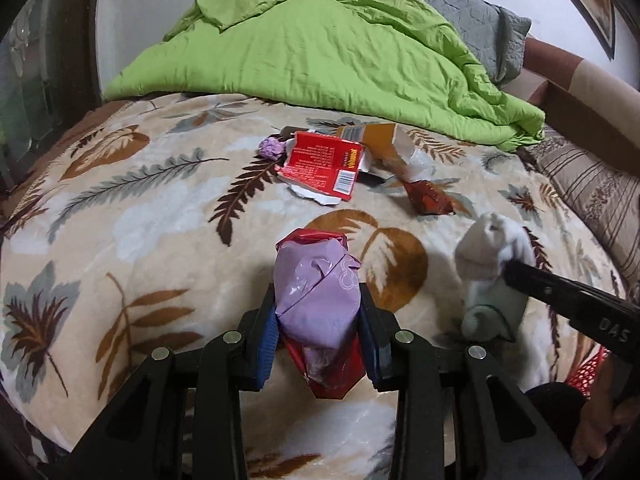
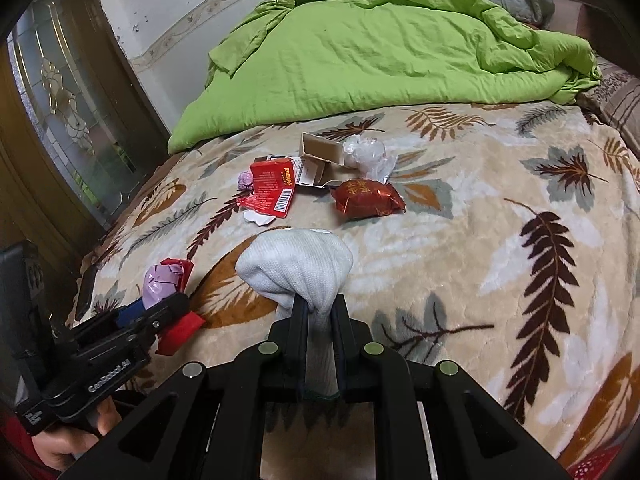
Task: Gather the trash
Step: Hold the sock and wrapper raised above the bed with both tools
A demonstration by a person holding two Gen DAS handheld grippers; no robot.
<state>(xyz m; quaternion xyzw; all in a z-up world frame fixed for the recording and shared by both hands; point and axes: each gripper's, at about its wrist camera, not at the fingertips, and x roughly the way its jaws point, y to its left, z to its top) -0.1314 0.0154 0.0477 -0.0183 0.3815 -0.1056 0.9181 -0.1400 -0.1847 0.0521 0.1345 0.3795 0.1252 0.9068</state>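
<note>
- Lilac-and-red wrapper point(image 1: 316, 312): crumpled, clamped between the blue pads point(image 1: 267, 336) of the left gripper point(image 1: 318, 320), held above the leaf-print blanket point(image 1: 120, 240). Its ends stick out past the pads front and back.
- Same wrapper seen from the right wrist view at lower left, pinched in the left gripper point(image 2: 160, 312); a hand point(image 2: 64, 448) holds that gripper's handle.
- White sock point(image 2: 298, 268): bunched toe end forward, its narrow part squeezed between the fully closed fingers point(image 2: 298, 320) of the right gripper point(image 2: 320, 320); lifted off the blanket.
- In the left wrist view the sock point(image 1: 492, 264) hangs from the right gripper point(image 1: 516, 272) at right, near the wrapper but apart from it.
- Trash lying on the blanket further back: torn red carton point(image 1: 324, 168), yellow-brown box point(image 1: 376, 138) just behind it, small lilac wad point(image 1: 272, 148) at the carton's left edge, shiny red packet point(image 2: 366, 198), and clear plastic film point(image 2: 368, 154) beside the box.
- Green duvet point(image 1: 320, 48) heaped behind the trash; grey pillow point(image 1: 472, 16) beyond it; striped pillow point(image 1: 592, 192) at right.
</note>
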